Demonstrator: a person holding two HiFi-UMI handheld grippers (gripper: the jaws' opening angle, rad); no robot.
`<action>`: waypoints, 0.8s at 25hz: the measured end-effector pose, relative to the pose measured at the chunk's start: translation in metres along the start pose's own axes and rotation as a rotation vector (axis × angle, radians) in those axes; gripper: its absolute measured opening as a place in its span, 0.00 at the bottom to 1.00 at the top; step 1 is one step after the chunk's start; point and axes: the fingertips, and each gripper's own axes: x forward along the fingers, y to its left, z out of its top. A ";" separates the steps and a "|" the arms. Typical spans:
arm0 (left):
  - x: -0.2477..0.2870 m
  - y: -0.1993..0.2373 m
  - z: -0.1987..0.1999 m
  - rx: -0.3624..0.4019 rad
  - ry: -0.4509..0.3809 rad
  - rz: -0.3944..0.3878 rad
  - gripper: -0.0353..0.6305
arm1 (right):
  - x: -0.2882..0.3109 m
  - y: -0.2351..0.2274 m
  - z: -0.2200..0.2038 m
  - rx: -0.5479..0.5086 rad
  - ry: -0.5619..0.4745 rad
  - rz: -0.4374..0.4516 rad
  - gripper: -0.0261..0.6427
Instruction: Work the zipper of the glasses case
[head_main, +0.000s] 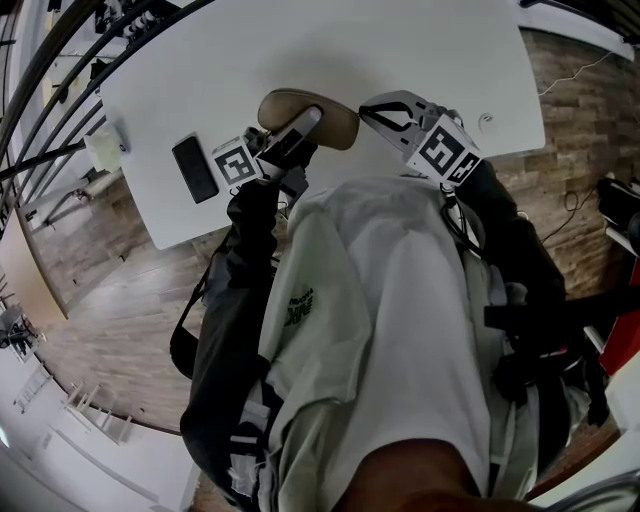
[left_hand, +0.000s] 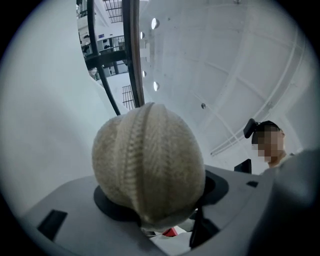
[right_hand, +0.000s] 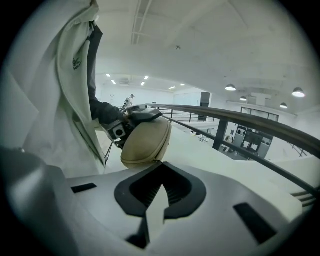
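Observation:
A beige oval glasses case is held above the white table. My left gripper is shut on the case's left part, jaws wide around its body. In the left gripper view the case fills the space between the jaws, and its zipper seam runs up the middle. My right gripper is shut at the case's right end. In the right gripper view its closed tips meet right at the lower edge of the case. Whether a zipper pull is pinched there is hidden.
A black phone lies on the table left of the grippers, near the front edge. A small white object sits at the table's left corner. Dark railing bars run along the left; wooden floor lies below.

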 end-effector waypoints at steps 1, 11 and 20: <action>0.000 -0.001 -0.002 -0.008 0.006 -0.009 0.51 | -0.001 0.002 0.001 0.008 -0.006 0.007 0.03; 0.013 -0.010 -0.062 0.045 0.329 -0.046 0.51 | 0.004 0.001 0.018 0.071 -0.079 0.056 0.03; 0.027 -0.008 -0.123 -0.015 0.681 -0.116 0.51 | 0.021 -0.013 0.027 -0.060 -0.003 0.142 0.03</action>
